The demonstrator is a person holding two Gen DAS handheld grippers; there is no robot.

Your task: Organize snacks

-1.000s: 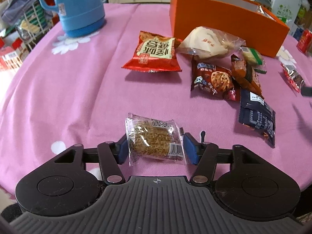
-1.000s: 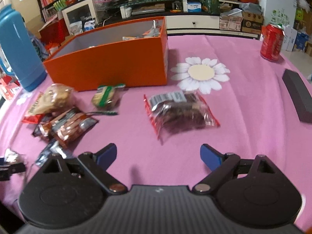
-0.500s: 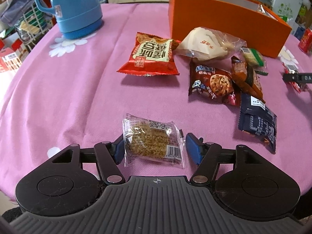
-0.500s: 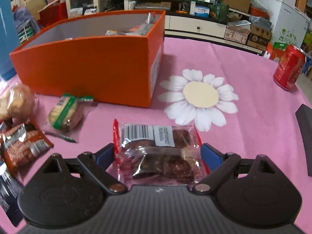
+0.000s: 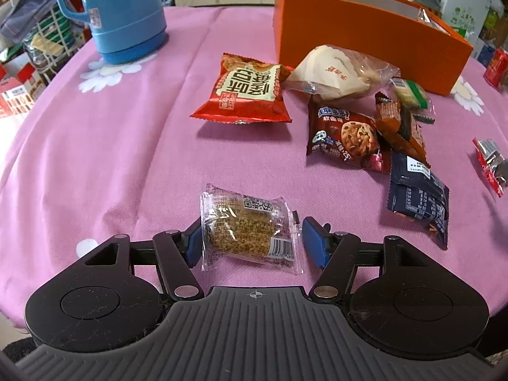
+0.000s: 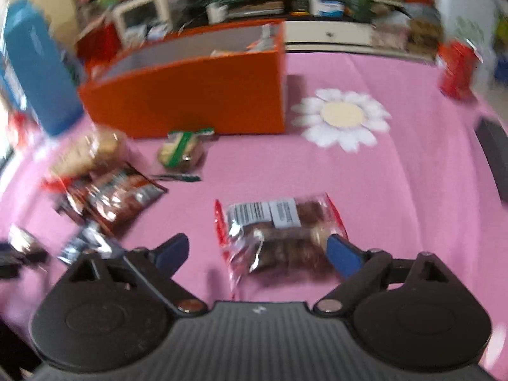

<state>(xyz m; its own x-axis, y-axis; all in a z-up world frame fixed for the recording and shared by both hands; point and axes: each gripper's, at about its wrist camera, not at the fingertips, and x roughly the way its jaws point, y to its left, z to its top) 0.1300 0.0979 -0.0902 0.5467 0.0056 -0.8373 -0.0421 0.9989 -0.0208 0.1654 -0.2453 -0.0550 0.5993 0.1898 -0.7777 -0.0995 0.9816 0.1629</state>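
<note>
Stood at the pick-up step, judged from both views, with most snacks outside the orange box (image 5: 365,31).

Left gripper (image 5: 250,238): fingers released, parted either side of a clear-wrapped grain cake (image 5: 247,228), which lay flat on the pink cloth (image 5: 111,143) well short of the box. Left pad just at the wrapper's edge, right pad a little clear of it; no squeeze on the wrapper visible.

Right gripper (image 6: 257,252): spread wide and unclenched around a red-edged brownie pack (image 6: 279,231), also on the cloth, short of the box's near corner. Right pad against the pack's edge, left pad well off it. View blurred, so finer contact could not be told.

Between the two and the box: a red bag (image 5: 247,92), a white pack (image 5: 333,70), a cookie pack (image 5: 346,136), a dark blue pack (image 5: 419,190), a green-striped one (image 5: 409,93). A few wrappers already inside the box, by its far end.

Called for next, likely: closing each pair of fingers squarely across its pack, gently enough not to crush, then lifting clear of the loose packs and carrying over the box wall before letting go.
</note>
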